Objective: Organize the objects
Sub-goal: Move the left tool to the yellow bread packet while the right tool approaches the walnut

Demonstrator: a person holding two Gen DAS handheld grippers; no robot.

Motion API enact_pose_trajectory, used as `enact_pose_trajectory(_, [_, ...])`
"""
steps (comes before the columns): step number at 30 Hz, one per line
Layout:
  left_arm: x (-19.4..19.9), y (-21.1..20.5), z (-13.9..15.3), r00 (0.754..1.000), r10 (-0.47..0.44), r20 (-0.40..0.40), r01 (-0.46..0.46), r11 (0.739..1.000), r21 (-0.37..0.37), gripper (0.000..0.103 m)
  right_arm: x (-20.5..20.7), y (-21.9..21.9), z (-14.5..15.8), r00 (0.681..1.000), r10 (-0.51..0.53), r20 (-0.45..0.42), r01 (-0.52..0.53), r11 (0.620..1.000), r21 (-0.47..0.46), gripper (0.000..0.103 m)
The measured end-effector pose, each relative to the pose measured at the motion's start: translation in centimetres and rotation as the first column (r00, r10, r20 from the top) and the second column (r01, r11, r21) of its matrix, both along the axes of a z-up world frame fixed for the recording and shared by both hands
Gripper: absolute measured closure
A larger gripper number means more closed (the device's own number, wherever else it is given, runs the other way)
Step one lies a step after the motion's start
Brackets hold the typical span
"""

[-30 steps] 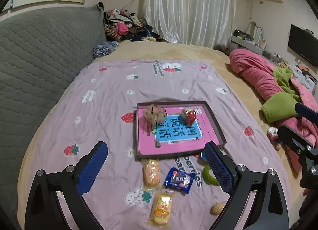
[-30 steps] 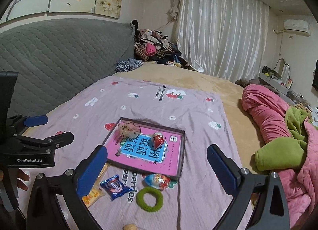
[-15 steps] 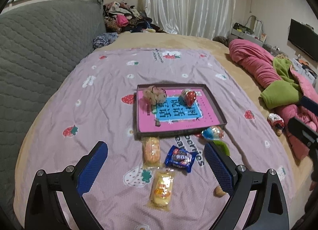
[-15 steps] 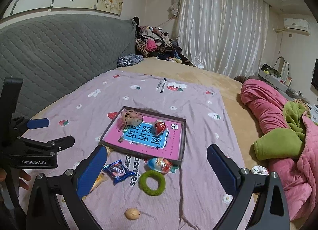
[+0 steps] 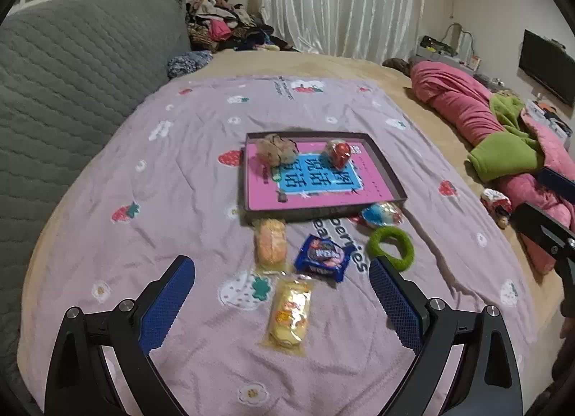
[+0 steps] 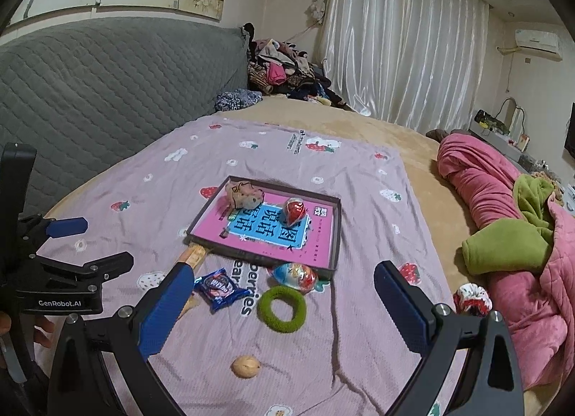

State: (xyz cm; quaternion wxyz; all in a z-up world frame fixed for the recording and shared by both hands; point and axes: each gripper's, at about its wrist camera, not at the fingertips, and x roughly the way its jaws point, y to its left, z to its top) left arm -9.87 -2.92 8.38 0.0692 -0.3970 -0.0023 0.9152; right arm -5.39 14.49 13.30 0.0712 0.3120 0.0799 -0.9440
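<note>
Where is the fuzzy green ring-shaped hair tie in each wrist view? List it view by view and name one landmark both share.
Left wrist view: the fuzzy green ring-shaped hair tie lies right of centre, just beyond the right fingertip of the left gripper.
Right wrist view: it lies near centre, between the fingers of the right gripper.
Shared landmark: the shallow dark tray with a pink and blue base, just beyond the hair tie in both.

Both claws same build — matte black angular frames, silver screw heads at the pivots, blue textured pads on each finger: left claw (image 5: 282,293), right claw (image 6: 284,299). Left unit's body carries white "GenRobot.AI" lettering.
</note>
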Motion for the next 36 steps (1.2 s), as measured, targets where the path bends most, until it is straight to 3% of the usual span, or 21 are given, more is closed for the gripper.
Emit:
enact_pose_trajectory(19, [3.1,0.6,-4.1,0.999,-0.006,0.037,0.006,1.000,-0.005,0.005,2.8,0.3,-4.2,0.998,-0.018,0.053,0.016,0.999,0.035,0.002])
enact_pose_trajectory(36, [3.6,1.0,-8.0,0.997,-0.014,0.082,0.014,1.000,-0.011,0.005,3.4,0.3,-8.3,0.994,-0.019,0.108,0.012,0.998,0.066,0.002])
